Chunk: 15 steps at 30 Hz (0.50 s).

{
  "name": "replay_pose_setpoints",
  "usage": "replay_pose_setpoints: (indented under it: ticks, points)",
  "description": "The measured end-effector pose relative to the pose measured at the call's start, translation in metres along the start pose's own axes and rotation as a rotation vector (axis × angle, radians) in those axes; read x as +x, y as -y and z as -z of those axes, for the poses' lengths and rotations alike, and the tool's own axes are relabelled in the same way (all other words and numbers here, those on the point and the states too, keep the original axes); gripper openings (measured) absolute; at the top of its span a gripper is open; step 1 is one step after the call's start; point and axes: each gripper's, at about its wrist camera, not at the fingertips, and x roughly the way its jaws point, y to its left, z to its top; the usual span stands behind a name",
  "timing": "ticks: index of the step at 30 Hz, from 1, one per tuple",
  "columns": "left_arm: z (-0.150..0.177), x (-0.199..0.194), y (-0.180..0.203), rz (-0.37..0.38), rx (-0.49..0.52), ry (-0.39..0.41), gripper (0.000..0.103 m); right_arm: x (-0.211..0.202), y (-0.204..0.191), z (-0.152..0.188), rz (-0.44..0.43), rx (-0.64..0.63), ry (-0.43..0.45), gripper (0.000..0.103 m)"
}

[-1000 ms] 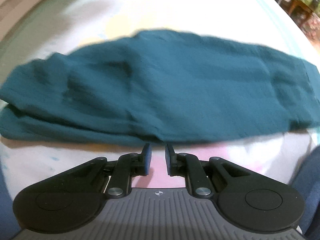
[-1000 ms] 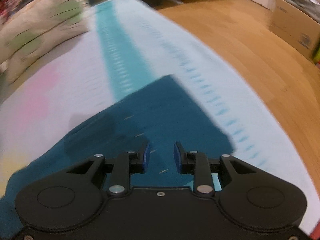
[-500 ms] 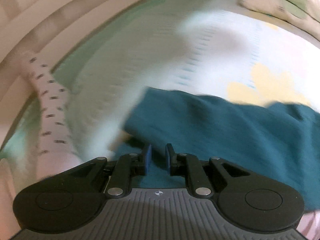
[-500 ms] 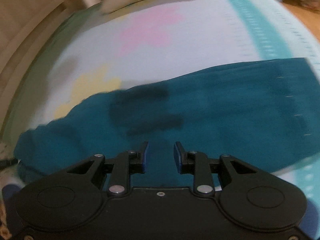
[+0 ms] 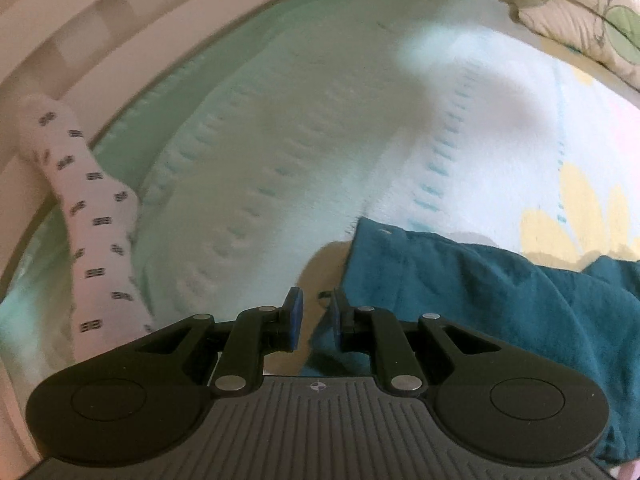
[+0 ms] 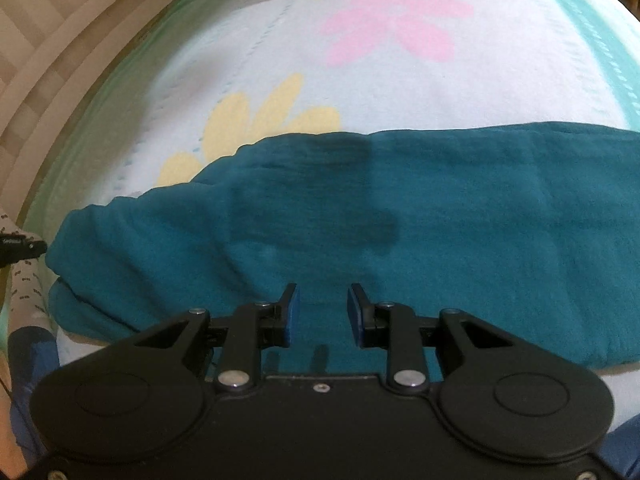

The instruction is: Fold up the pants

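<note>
The teal pants (image 6: 400, 216) lie on the bed (image 6: 400, 88) as a long band, their long axis running left to right across the middle of the right wrist frame. The right gripper (image 6: 322, 312) hovers over their lower edge, fingers apart and holding nothing. The left gripper (image 5: 314, 316) sits at the band's end, with the pants (image 5: 480, 292) at lower right; its fingers are slightly apart, empty. That end looks nearest the left hand. No containers show.

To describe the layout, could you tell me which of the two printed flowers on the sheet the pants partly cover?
The yellow flower: the teal pants overlap its lower petals. The pink flower lies farther up the sheet, well apart from them.
</note>
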Motion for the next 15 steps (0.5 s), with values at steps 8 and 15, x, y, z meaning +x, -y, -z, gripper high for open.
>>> replay_pose_setpoints:
  ticks: [8, 15]
  points:
    - [0.004, 0.019, 0.008, -0.004, 0.005, -0.046, 0.015, 0.003, -0.033, 0.005, -0.057, -0.148, 0.026, 0.04]
    - [0.005, 0.02, -0.006, 0.0, -0.021, -0.045, 0.016, 0.015, -0.096, 0.03, -0.133, -0.396, 0.036, 0.053]
